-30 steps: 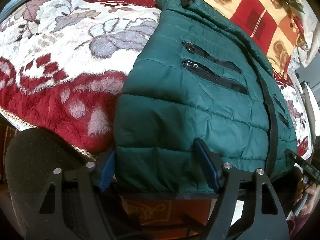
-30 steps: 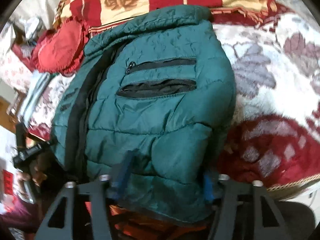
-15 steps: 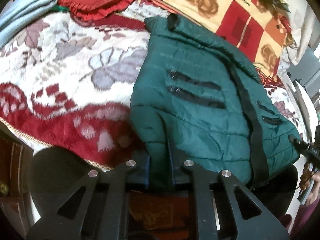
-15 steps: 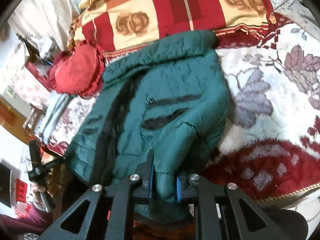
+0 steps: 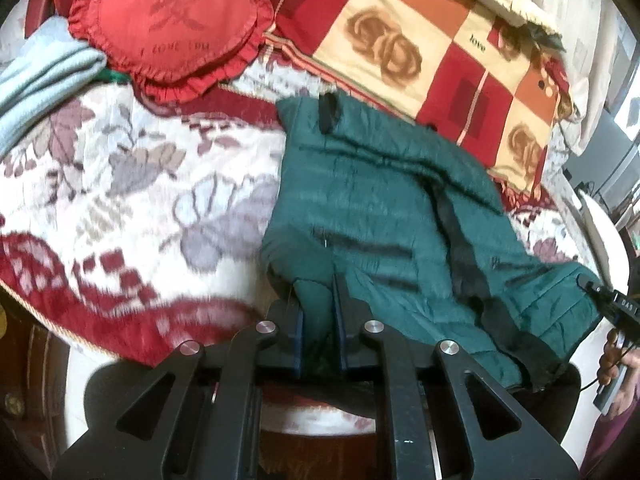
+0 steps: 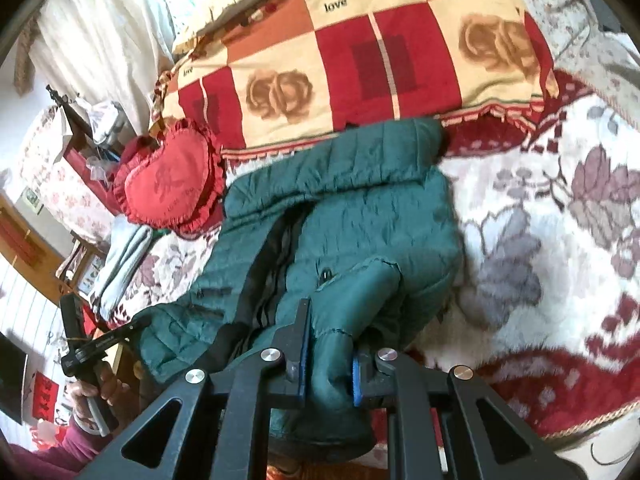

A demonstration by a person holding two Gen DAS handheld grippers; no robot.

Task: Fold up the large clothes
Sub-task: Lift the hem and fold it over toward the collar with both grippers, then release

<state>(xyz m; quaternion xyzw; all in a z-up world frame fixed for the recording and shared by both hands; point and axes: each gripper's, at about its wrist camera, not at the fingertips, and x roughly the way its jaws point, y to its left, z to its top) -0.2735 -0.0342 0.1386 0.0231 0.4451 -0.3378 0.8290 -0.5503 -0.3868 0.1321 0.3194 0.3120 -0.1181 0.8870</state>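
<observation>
The green jacket (image 5: pixel 384 208) is spread on the floral bed blanket (image 5: pixel 120 184). Its near hem is pinched by the left hand-held gripper (image 5: pixel 318 304) and right hand-held gripper (image 6: pixel 330 354).

Jacket (image 5: pixel 384 216) (image 6: pixel 352 216): dark green, quilted, w/ black zip strip down front & black pocket zips.
Blanket (image 5: pixel 132 200) (image 6: pixel 560 240): cream ground, mauve-grey leaf/flower print, deep red border w/ pale blotches.
Pillow (image 5: pixel 420 52) (image 6: pixel 360 60): red/orange/cream checks, brown roses, "love" in black.
Heart cushion (image 5: pixel 168 28) (image 6: pixel 168 188): red, frilled edge, darker red character.
Folded cloth (image 5: pixel 40 76) (image 6: pixel 120 260): pale blue-grey.
Left gripper (image 5: pixel 318 312) & right gripper (image 6: pixel 328 356): black frames, blue pads, silver screw heads.
</observation>
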